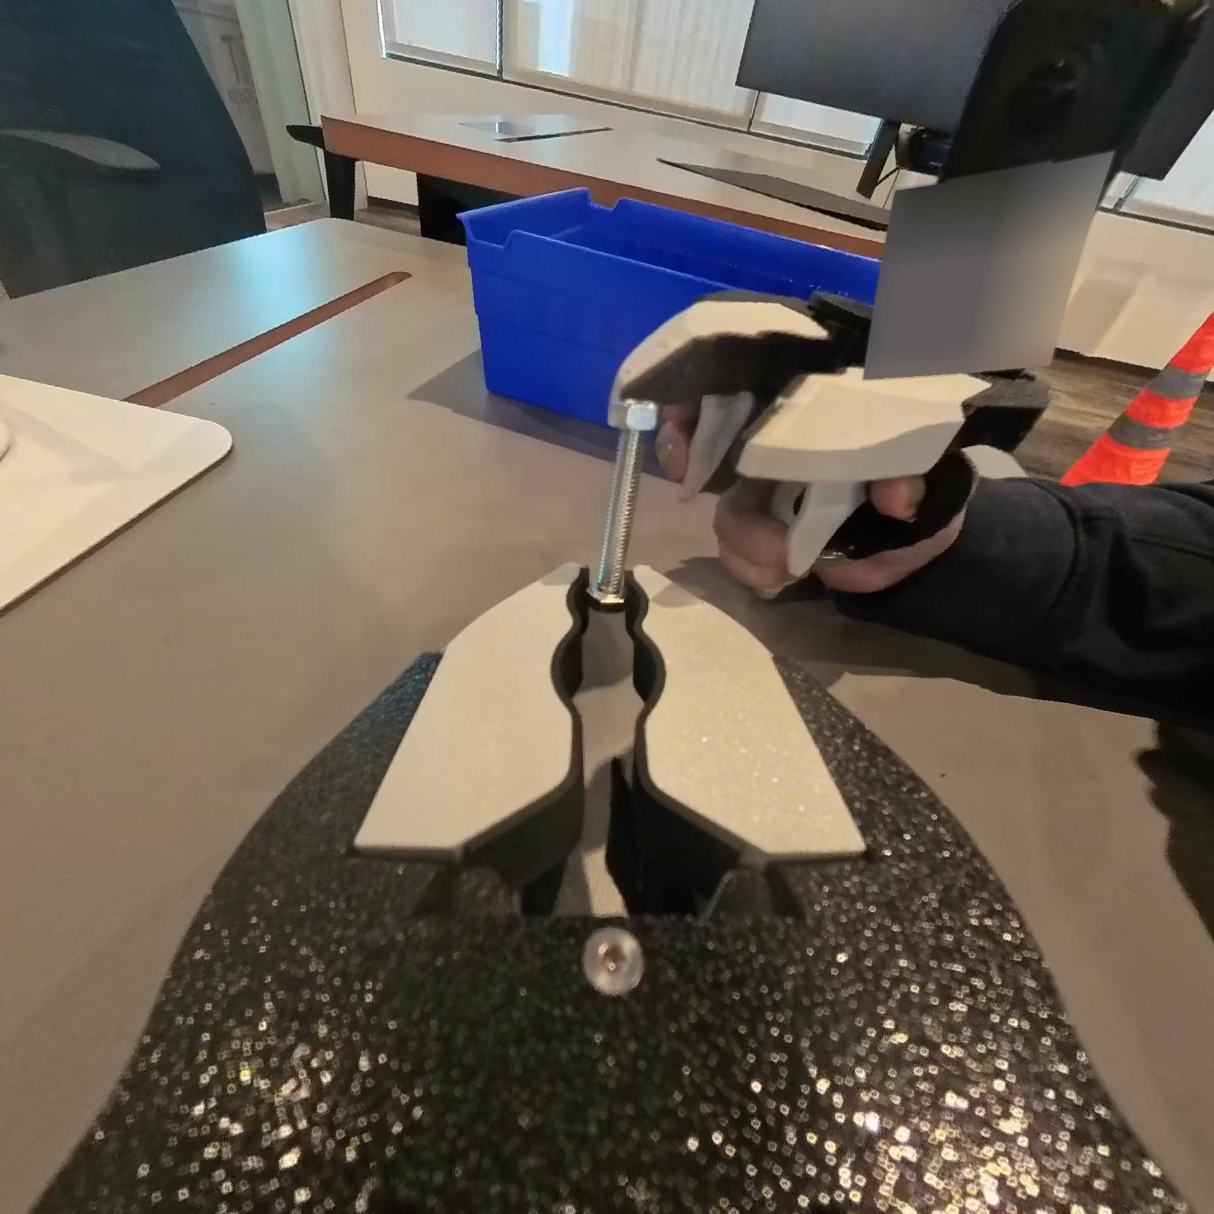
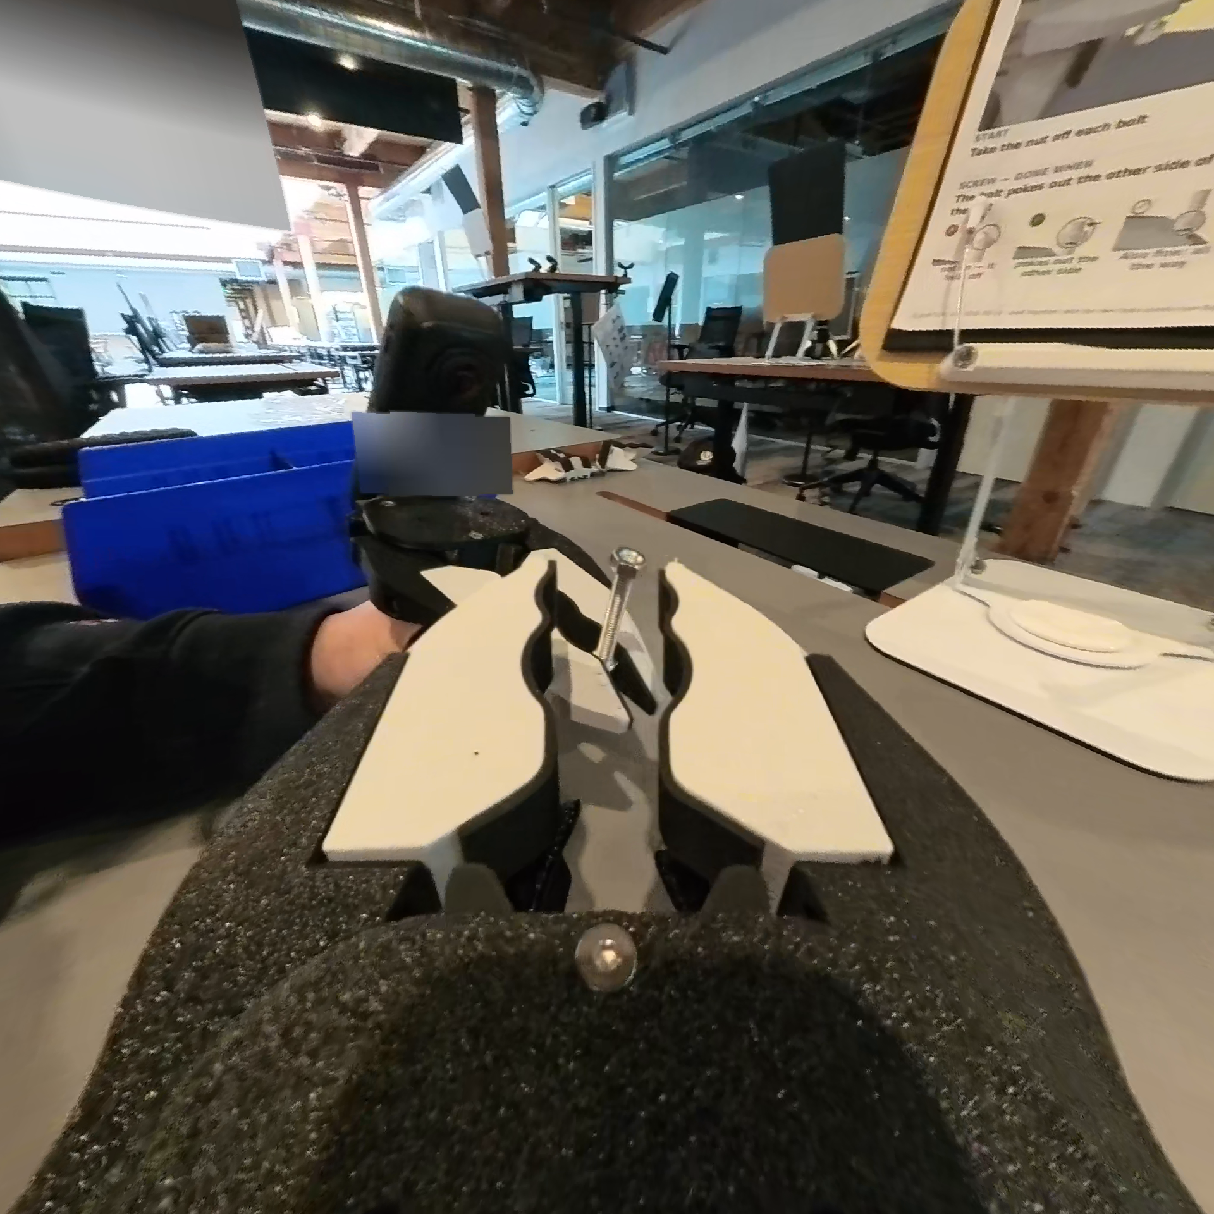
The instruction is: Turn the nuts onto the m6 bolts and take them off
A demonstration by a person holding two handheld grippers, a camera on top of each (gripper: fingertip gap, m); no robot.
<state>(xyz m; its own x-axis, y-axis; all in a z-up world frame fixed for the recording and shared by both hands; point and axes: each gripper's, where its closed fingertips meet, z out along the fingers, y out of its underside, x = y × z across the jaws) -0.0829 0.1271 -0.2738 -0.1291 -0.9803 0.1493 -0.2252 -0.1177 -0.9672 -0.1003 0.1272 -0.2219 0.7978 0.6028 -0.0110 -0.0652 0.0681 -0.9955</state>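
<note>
A silver M6 bolt (image 1: pixel 619 506) stands upright over the grey table (image 1: pixel 263 624), head up. My left gripper (image 1: pixel 607 584) is shut on the nut (image 1: pixel 607 596) at the bolt's lower end. My right gripper (image 2: pixel 609 565) is open, and its fingers flank the bolt head (image 2: pixel 627 560) with gaps on both sides. In the left wrist view, one right fingertip (image 1: pixel 630 387) lies against the bolt head (image 1: pixel 634 415). The right wrist view shows the bolt (image 2: pixel 614 617) tilted, with the left gripper (image 2: pixel 617 670) holding its lower end.
A blue bin (image 1: pixel 591 309) stands on the table behind the bolt, and also shows in the right wrist view (image 2: pixel 210 525). A white stand base (image 2: pixel 1051 670) carries an instruction board (image 2: pixel 1051 197). A black mat (image 2: pixel 801 545) lies beyond. An orange cone (image 1: pixel 1156 420) stands on the floor. The left gripper's tips are roughly 5 centimetres from the right gripper's.
</note>
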